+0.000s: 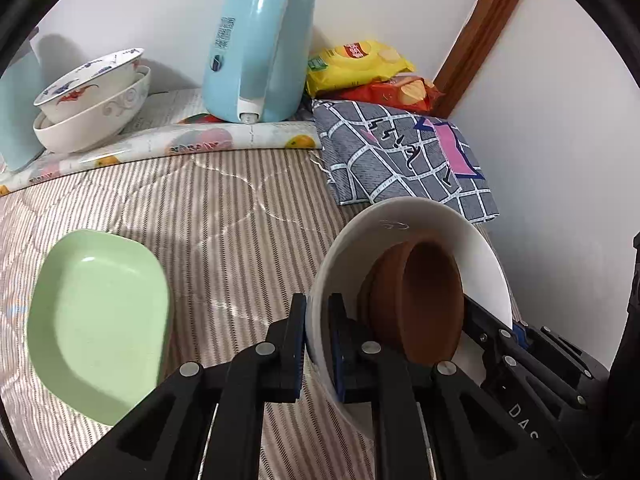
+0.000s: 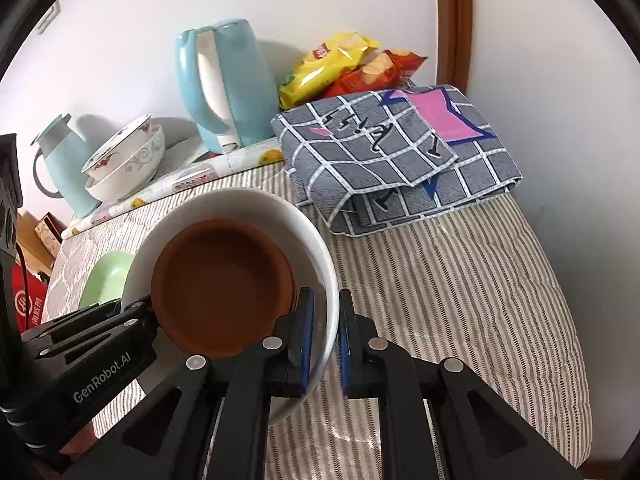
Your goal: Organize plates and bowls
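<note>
Now both grippers carry the white bowl (image 1: pixel 432 224) with the brown bowl (image 1: pixel 424 300) inside
Left gripper (image 1: pixel 317 344) and right gripper (image 2: pixel 325 344) fingers clamp opposite rims, right of the green plate (image 1: pixel 96 320); keep level, or the brown bowl slides

Glossy white ceramic bowl (image 2: pixel 320 248) cradles a matt brown clay-looking bowl (image 2: pixel 220 284); pale green smooth plastic dish (image 1: pixel 100 320) sits on striped quilted cloth (image 1: pixel 240 208).
</note>
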